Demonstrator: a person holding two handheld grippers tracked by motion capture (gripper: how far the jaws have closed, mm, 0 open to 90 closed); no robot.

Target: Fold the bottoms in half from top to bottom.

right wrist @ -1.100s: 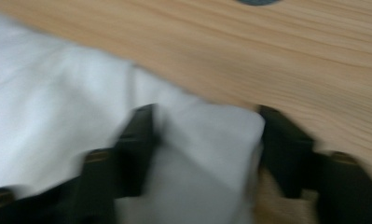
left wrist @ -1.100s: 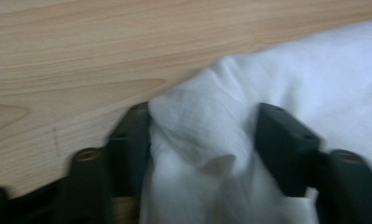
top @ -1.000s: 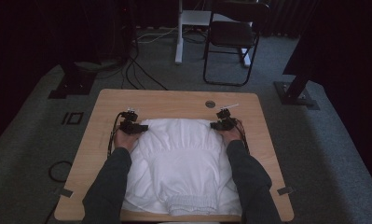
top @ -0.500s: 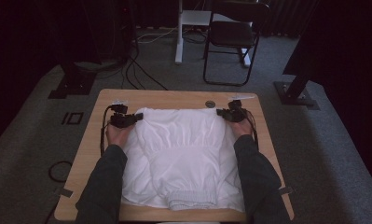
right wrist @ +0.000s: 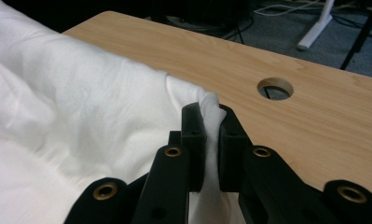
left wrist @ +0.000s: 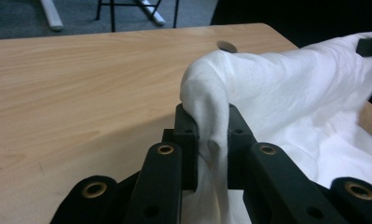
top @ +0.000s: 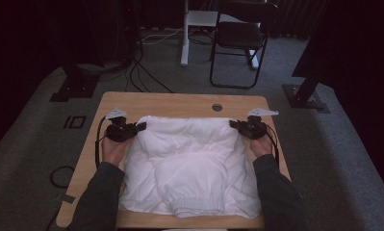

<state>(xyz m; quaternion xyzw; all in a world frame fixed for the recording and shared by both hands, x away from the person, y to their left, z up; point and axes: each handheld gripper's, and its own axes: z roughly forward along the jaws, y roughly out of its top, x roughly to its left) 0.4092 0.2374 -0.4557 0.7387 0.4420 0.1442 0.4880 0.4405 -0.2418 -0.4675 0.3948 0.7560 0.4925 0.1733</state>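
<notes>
Bare table (top: 180, 103) lies open at 12 o'clock of the garment (top: 187, 163); only the cable hole (top: 217, 107) interrupts it. Chair (top: 240, 43) stands beyond, well apart.

A white garment (top: 187, 168) of soft, matt woven cloth is lying crumpled in gentle wrinkles, with a ribbed knit band along its near hem. It is resting on a desk (top: 180, 103) of pale wood-grain laminate, smooth and giving off a faint sheen, with a round cable hole in it. The left tool (left wrist: 210, 135) is showing matt black plastic jaws with small brass-coloured metal eyelets, and the right tool (right wrist: 210, 140) is looking the same. The floor (top: 31, 144) around is showing rough grey carpet. A chair (top: 240, 38) behind is showing a thin, dark, slightly glossy metal frame.
</notes>
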